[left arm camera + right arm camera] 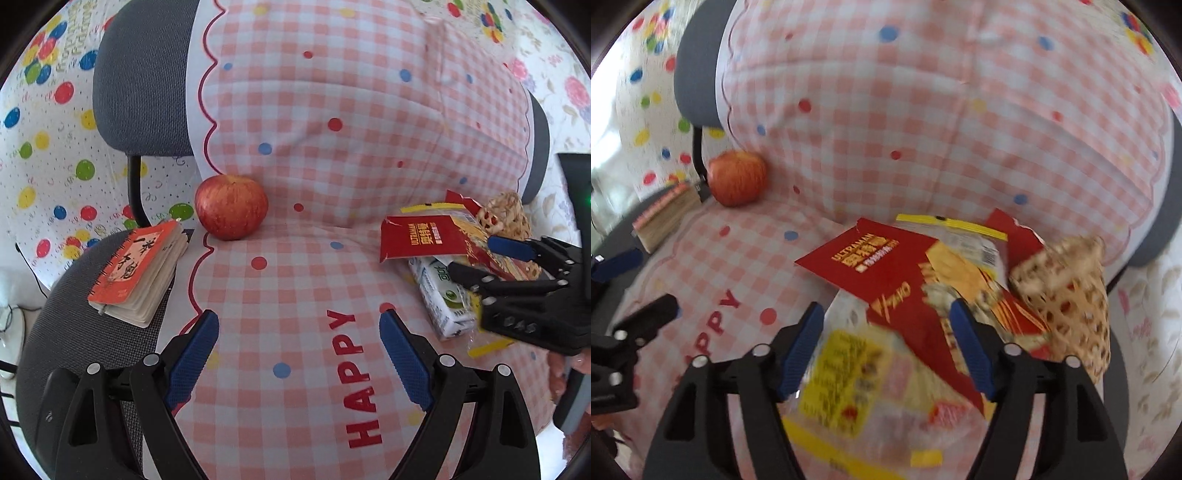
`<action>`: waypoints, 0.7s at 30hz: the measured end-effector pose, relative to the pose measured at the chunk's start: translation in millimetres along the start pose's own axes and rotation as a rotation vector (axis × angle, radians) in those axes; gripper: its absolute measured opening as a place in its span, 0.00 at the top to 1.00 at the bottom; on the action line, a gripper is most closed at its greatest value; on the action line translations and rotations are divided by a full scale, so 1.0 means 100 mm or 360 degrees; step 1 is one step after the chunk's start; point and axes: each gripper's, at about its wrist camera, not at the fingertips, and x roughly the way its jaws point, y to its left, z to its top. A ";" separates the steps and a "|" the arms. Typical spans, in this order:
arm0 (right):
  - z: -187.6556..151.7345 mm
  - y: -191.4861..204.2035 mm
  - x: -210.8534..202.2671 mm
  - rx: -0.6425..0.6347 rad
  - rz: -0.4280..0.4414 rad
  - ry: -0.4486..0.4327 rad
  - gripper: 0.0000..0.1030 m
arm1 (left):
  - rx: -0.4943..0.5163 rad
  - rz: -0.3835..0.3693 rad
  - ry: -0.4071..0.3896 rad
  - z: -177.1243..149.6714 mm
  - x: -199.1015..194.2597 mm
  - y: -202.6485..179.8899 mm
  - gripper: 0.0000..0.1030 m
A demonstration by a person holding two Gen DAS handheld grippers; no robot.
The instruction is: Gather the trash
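A grey office chair [140,92] is wearing a pink checked cloth [332,155] printed with dots and the word HAPPY, and the trash is lying in a heap on the seat. From the left wrist view, that heap is sitting at about three o'clock: a red Ultraman snack wrapper [421,236] is resting on top of a white and green drink carton [443,295], with a small woven basket [506,214] just behind it at two o'clock. A red apple [232,206] is sitting at ten o'clock against the chair back, and an orange-covered notebook [136,273] is lying at nine o'clock on the bare seat edge.

The left gripper [299,350] is hovering over the bare cloth with its blue pads standing wide apart and nothing between them. The right gripper [886,332] is hanging over the trash pile with its jaws standing wide; the red wrapper and a blurred clear packet with yellow print [849,369] are lying beneath and between the fingers, but the pads are not pressing on either. In the right wrist view the basket is leaning at three o'clock, touching the wrapper, and the apple is showing at ten o'clock.
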 end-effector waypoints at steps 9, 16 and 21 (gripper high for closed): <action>0.14 0.10 0.15 -0.0051 -0.0112 0.0012 0.56 | -0.0025 -0.0016 0.0012 0.00 0.07 0.06 0.14; 0.27 -0.09 -0.10 0.0038 -0.0134 -0.0099 0.95 | -0.0017 -0.0004 -0.0002 -0.02 -0.01 0.07 0.14; 0.31 -0.30 -0.49 0.0136 0.0047 -0.0217 0.96 | -0.0006 -0.0003 -0.0033 -0.02 -0.13 0.03 0.14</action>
